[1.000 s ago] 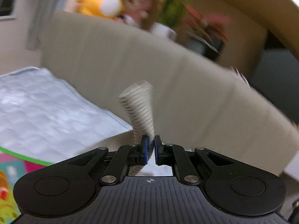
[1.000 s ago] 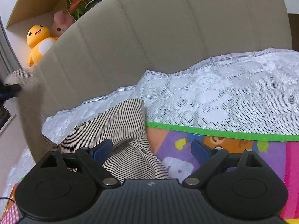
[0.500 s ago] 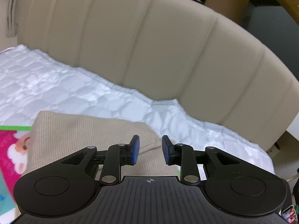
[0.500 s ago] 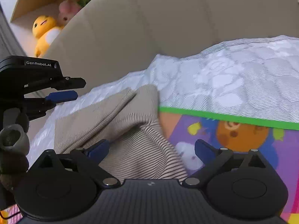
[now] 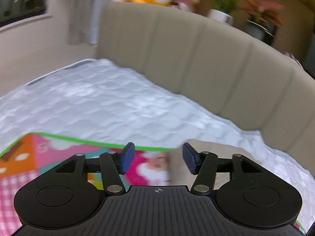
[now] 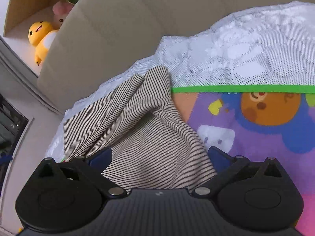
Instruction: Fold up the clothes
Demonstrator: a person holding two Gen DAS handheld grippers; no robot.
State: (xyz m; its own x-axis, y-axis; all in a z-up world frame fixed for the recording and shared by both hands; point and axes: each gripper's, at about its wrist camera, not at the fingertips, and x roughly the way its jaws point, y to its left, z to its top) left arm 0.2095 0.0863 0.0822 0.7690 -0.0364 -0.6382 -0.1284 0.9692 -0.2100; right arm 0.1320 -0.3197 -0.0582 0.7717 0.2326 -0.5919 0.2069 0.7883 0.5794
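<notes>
Left gripper (image 5: 158,159) above bed, jaws apart, empty.
Beige garment (image 5: 208,153) lies blurred beyond the right finger, overlapping colourful mat (image 5: 49,153) and white quilted mattress (image 5: 98,106); padded headboard (image 5: 196,55) behind.

The left claw (image 5: 158,161) is matte black plastic with two blue rectangular pads (image 5: 127,158) on jointed black links. Silver round rivets mark each pivot. Its ribbed dark grey housing carries a small white crosshair mark, flanked by two round black lobes with shallow discs. The right claw (image 6: 159,158) is built alike: blue pads (image 6: 216,154), silver rivets, ribbed housing.
</notes>
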